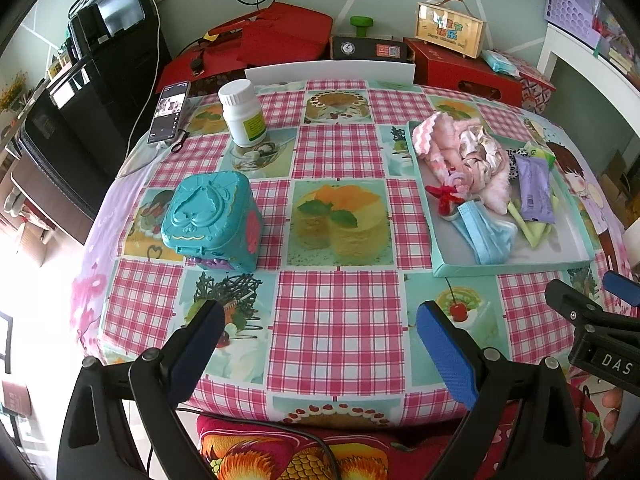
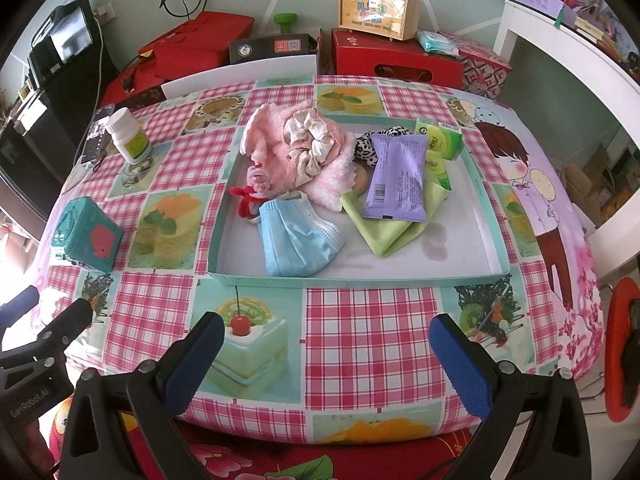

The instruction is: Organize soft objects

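A shallow teal tray (image 2: 486,208) (image 1: 580,224) on the table holds soft things: a blue face mask (image 2: 296,240) (image 1: 482,236), a pink fluffy cloth (image 2: 276,136) (image 1: 444,136), a cream scrunchie (image 2: 312,140), a red pipe-cleaner piece (image 2: 246,200), a green cloth (image 2: 390,232), a purple packet (image 2: 396,176) and green tissue packs (image 2: 438,138). My left gripper (image 1: 320,344) is open and empty over the table's near edge. My right gripper (image 2: 326,350) is open and empty just in front of the tray.
A teal toy box (image 1: 212,220) (image 2: 86,240) and a white pill bottle (image 1: 242,114) (image 2: 130,136) stand on the left. A phone (image 1: 168,112) lies at the far left edge. Red boxes (image 2: 384,56) and a wooden case (image 2: 378,12) stand behind the table.
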`<state>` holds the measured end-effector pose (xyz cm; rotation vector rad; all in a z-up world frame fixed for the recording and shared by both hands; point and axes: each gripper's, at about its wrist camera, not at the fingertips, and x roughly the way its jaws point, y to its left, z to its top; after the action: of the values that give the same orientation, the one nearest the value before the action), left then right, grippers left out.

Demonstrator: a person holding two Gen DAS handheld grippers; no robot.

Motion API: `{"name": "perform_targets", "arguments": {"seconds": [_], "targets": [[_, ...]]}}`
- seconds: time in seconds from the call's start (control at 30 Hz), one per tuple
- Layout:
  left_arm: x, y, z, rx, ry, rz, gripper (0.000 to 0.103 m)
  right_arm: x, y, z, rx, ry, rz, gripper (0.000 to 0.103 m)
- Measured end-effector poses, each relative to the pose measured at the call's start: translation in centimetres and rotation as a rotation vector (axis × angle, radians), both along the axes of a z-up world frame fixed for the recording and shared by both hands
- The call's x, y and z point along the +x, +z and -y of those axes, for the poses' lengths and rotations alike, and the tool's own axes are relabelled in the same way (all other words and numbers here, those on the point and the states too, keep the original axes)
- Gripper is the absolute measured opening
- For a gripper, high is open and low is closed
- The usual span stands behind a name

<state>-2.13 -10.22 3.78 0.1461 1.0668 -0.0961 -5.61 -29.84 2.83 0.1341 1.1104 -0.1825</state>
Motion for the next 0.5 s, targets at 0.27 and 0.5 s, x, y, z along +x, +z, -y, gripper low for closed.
{"name": "perform_targets", "arguments": {"seconds": [0.27,0.5], "targets": [[-0.03,0.05,0.0,0.001,-0.005,-0.003,0.097,-0.02,-0.05,0.03,0.0,0.001,0.001,0.103],[-0.04,0.02,0.01,0.001,-0.005,-0.002,0.097,-0.04,-0.15,0.04,0.002,0.001,-0.001,0.103]]}}
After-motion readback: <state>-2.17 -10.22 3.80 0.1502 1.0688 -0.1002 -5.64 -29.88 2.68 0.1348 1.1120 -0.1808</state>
